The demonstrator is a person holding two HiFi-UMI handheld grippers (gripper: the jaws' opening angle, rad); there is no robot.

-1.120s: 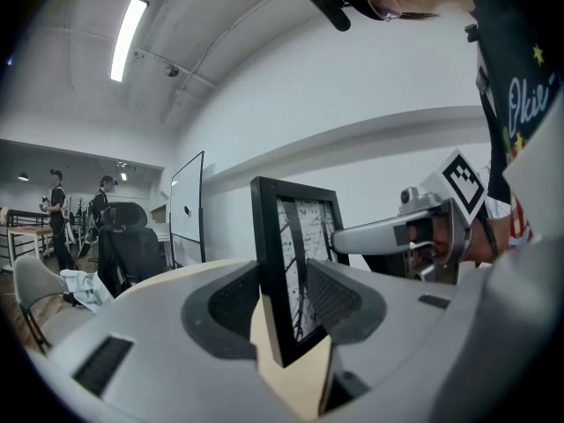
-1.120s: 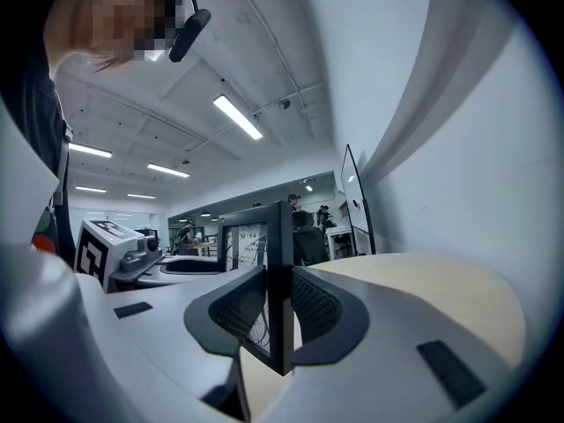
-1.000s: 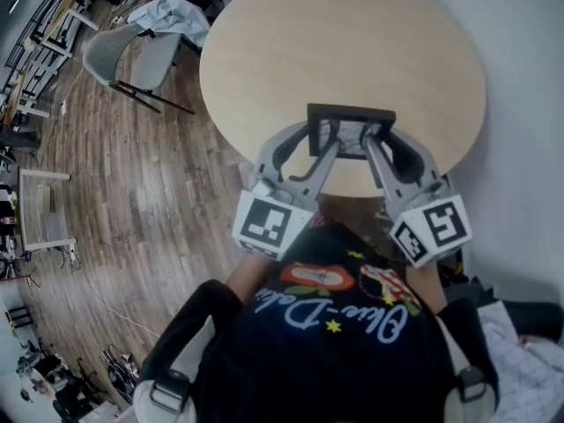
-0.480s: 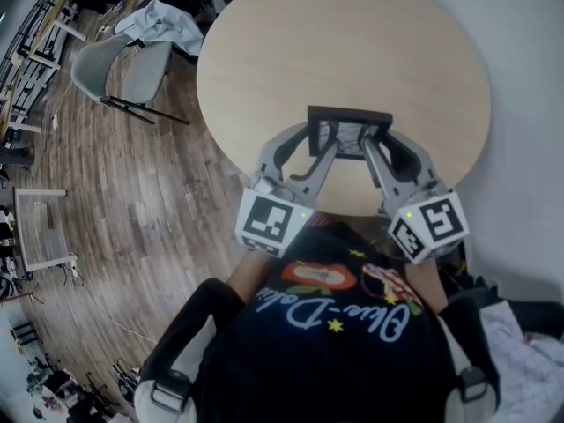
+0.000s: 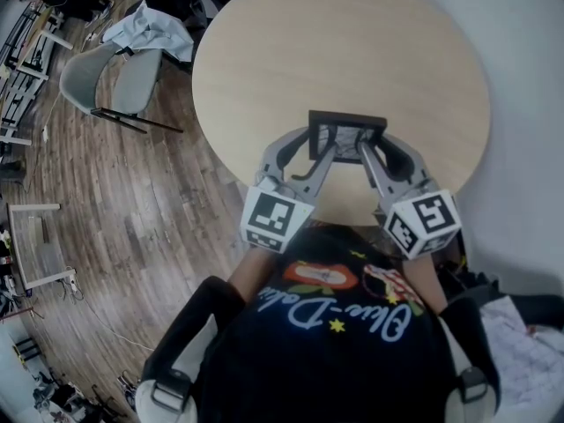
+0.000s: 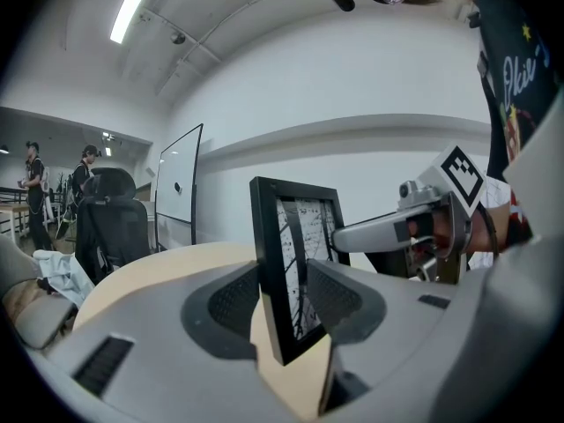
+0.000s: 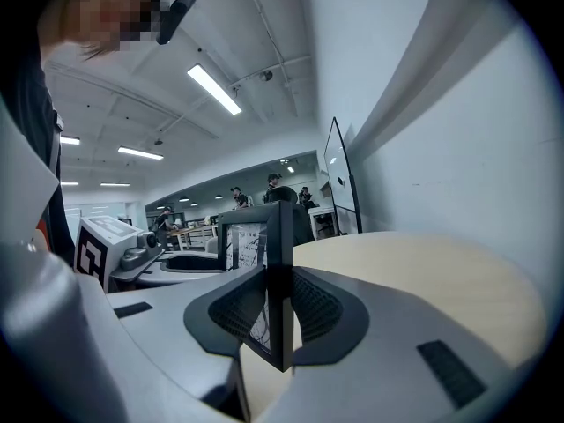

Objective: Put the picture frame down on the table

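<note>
**Head view with both claw views.** Nearest the camera is the person's black printed shirt [image 5: 339, 324]. Beyond it the two hand-held tools reach forward side by side, each carrying a marker cube at its near end (left marker cube [image 5: 271, 220], right marker cube [image 5: 425, 224]).

The left claw [image 6: 286, 296] is clenched on the left vertical edge of the picture frame [image 5: 346, 136], with the black moulding pinched between its ribbed pads. The right claw [image 7: 280, 311] is likewise clenched on the frame's right vertical edge.

The frame is black, holds a pale print with dark branching lines, and stands upright between the two tools. It sits over the near part of the round, light wooden table [image 5: 344, 42], closer to the near rim than to the centre. Whether its lower edge touches the tabletop cannot be told.

To the far left, on the wood-plank floor [image 5: 132, 201], stands a grey chair [image 5: 106, 69], with a pale cloth [image 5: 154, 25] lying just beyond it. In the left claw view a whiteboard [image 6: 176, 192] stands past the far side of the table.
</note>
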